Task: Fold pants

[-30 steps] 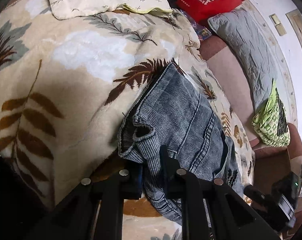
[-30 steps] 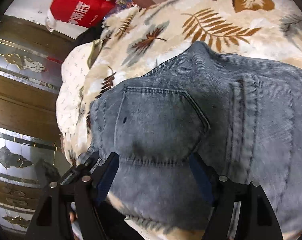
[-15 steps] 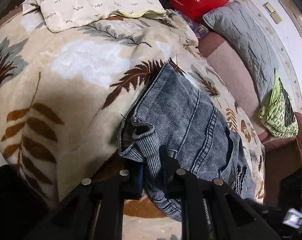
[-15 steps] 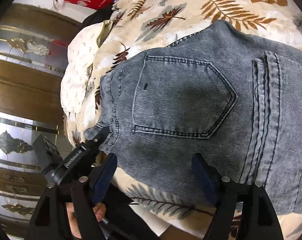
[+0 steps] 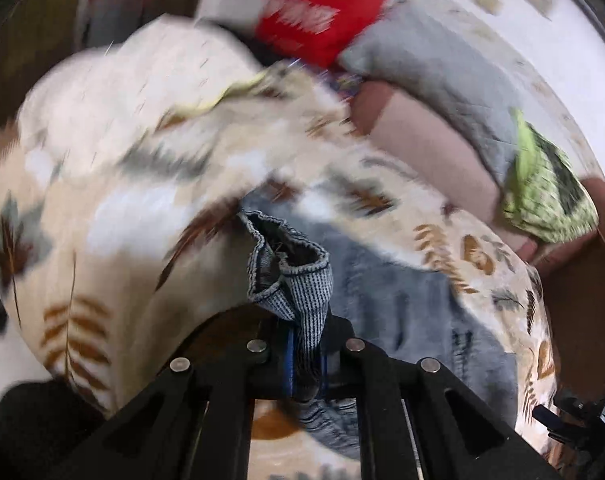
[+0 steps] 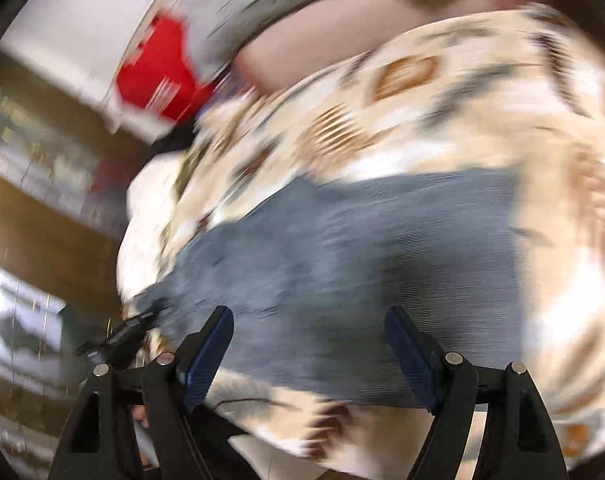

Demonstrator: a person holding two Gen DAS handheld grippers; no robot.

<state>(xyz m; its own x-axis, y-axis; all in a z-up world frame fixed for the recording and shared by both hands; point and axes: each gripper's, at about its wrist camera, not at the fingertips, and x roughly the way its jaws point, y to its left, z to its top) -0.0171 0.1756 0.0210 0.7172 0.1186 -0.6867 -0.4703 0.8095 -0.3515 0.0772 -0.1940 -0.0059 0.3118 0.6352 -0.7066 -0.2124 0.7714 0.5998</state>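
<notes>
Blue-grey denim pants [image 5: 402, 312] lie spread on a leaf-patterned blanket [image 5: 102, 240]. My left gripper [image 5: 306, 344] holds a bunched edge of the pants, lifted off the blanket, and its jaws are closing tighter on the cloth. In the right wrist view the pants [image 6: 362, 272] stretch across the middle, heavily blurred. My right gripper [image 6: 308, 344] hovers over their near edge, open wide, with its blue pads [image 6: 206, 356] touching nothing. A dark shape at the pants' left corner [image 6: 118, 332] looks like the other gripper.
Beyond the blanket lie a red bag [image 5: 318, 20], a grey quilted pillow [image 5: 442, 80], a green patterned cloth [image 5: 542, 188] and a cream pillow [image 5: 142, 92]. A wooden cabinet with mirrored panels [image 6: 30, 200] stands left of the bed.
The left gripper has risen and rolled, pulling the pinched denim edge up. The right gripper has swept sideways along the pants, so the back pocket is out of sight. Both views are now blurred.
</notes>
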